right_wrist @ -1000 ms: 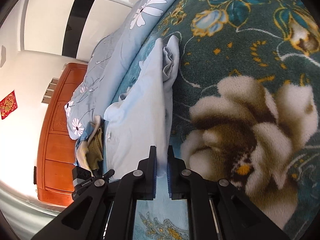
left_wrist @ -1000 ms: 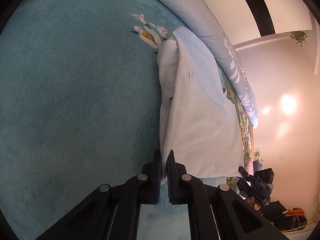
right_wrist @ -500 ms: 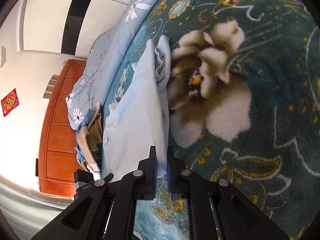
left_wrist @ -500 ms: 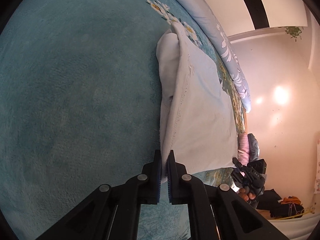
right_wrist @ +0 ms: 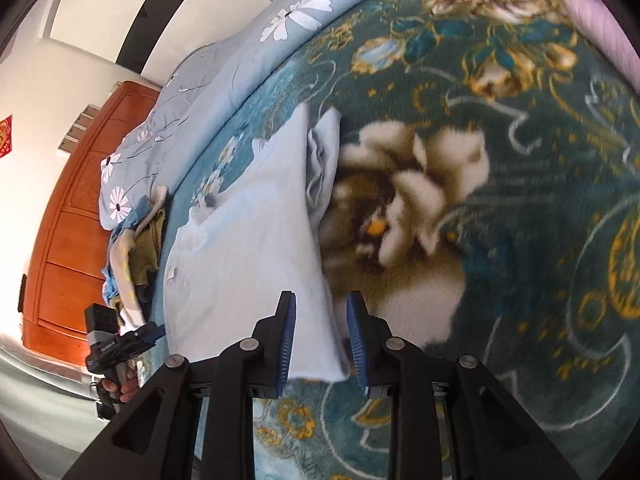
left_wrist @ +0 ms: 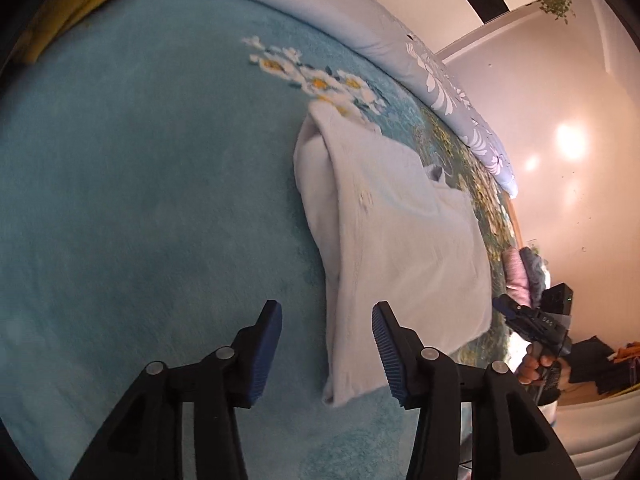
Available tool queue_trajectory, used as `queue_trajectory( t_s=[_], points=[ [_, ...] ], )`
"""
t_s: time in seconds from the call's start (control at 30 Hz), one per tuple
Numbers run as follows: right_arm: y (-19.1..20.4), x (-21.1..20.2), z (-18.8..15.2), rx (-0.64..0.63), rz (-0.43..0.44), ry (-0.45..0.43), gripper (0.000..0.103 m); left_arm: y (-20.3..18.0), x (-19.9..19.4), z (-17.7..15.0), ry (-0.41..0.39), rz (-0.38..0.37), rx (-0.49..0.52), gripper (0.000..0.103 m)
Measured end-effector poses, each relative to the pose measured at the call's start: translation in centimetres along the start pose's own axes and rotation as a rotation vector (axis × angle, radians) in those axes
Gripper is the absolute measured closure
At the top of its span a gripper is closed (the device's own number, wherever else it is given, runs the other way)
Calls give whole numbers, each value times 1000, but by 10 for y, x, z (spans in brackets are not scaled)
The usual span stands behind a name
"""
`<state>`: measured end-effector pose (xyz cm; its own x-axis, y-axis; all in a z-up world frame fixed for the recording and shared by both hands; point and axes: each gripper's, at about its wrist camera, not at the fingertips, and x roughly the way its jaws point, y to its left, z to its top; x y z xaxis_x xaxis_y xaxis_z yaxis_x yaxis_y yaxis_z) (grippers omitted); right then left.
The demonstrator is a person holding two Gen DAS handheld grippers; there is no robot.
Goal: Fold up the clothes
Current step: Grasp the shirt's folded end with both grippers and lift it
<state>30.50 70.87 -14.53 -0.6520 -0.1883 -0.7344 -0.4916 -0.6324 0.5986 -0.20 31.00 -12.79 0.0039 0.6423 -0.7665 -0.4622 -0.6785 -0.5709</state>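
Facing left, the right wrist view alone shows a wooden cabinet (right_wrist: 76, 216).

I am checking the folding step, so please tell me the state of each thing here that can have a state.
light blue garment: folded, lying flat on the blanket.
left gripper: jaws opening, pads off the cloth, garment corner between them.
right gripper: jaws opening, garment corner between them, pads not pressing.
floral blanket: spread flat under the garment.
clothes pile: crumpled, unfolded, beside the quilt.
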Motion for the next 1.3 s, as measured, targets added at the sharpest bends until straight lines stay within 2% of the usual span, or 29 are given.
queue_trajectory(
  t_s=[0.13,0.23,0.4,0.53,0.6,0.67,0.7,0.73,0.77,0.8,0.87,0.97,1.07,1.17,1.3],
  points=[
    [27,22,51,-74,-22,-38,75,-20,23,57,-28,71,67,46],
    [41,44,81,-126,-45,-38,75,-24,40,81,-45,158,133,46],
    [50,73,112,-181,-98,-23,75,-22,66,102,-14,144,159,47],
    [48,93,126,-183,-100,14,75,-20,73,104,-12,121,166,51],
    [48,102,129,-179,-112,33,75,-21,75,105,-18,124,166,65],
    [47,108,130,-169,-104,41,75,-21,78,105,-10,131,172,95],
    [46,110,130,-160,-101,45,75,-21,79,105,-7,127,165,96],
    [45,112,130,-151,-98,50,80,-20,79,105,-11,124,154,97],
    [44,113,129,-143,-100,50,96,-19,77,106,-23,117,142,98],
    [44,112,129,-137,-96,45,98,-18,74,106,-38,104,133,98],
    [45,104,128,-135,-72,19,99,-21,62,105,-75,81,136,98],
    [52,77,131,-145,-12,-65,99,-34,36,104,-146,15,182,98],
    [58,61,134,-169,-13,-128,99,-41,22,110,-202,17,207,98],
    [53,71,141,-160,-38,-115,99,-30,33,123,-179,13,163,98],
    [36,99,144,-132,-63,-70,99,-13,64,129,-133,53,140,98]
  ],
)
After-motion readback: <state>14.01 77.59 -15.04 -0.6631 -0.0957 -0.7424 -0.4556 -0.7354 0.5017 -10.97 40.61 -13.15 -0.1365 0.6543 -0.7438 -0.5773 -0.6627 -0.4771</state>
